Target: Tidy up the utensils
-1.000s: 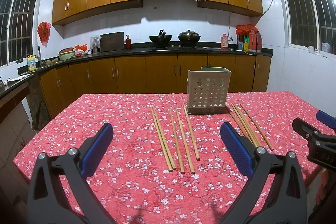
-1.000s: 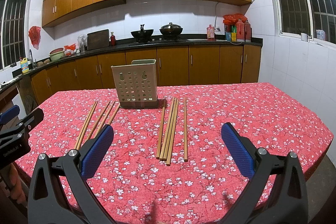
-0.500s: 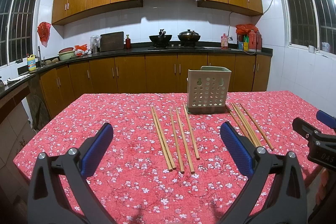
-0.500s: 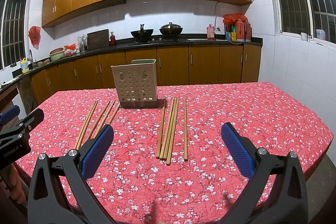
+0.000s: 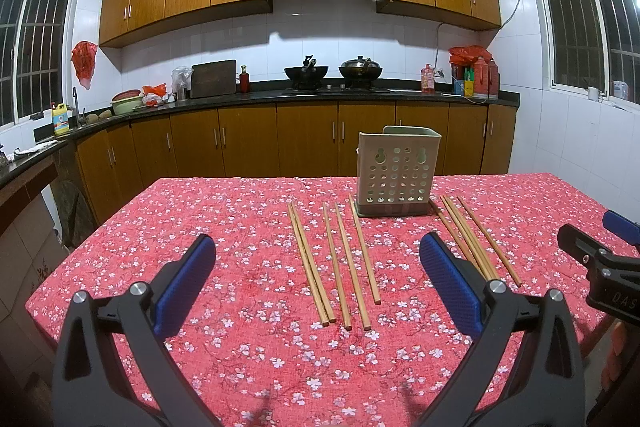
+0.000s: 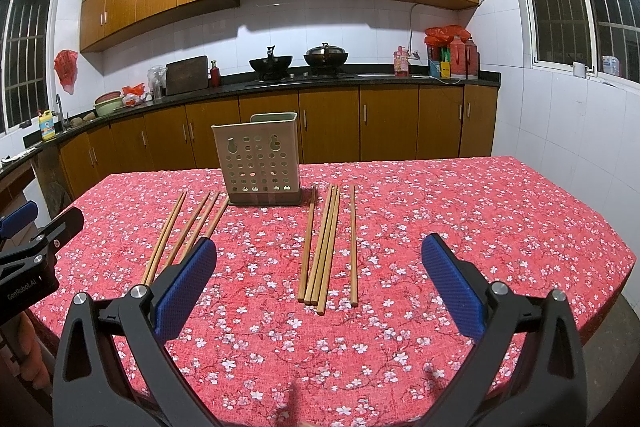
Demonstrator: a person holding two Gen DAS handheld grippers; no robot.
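Note:
A pale perforated utensil holder (image 5: 396,173) stands upright on the red flowered table (image 5: 240,227); it also shows in the right wrist view (image 6: 258,161). Several wooden chopsticks lie flat in two groups: one group (image 5: 336,259) left of the holder and one group (image 5: 476,239) right of it. In the right wrist view the groups lie at left (image 6: 188,227) and centre (image 6: 326,247). My left gripper (image 5: 316,283) is open and empty, hovering short of the left group. My right gripper (image 6: 318,285) is open and empty, short of the right group.
The table's edges fall off to the left (image 5: 60,275) and to the right (image 6: 616,267). Kitchen counters with cabinets (image 5: 280,139) run behind the table. Each gripper shows at the side of the other's view, the right one (image 5: 600,267) and the left one (image 6: 32,247).

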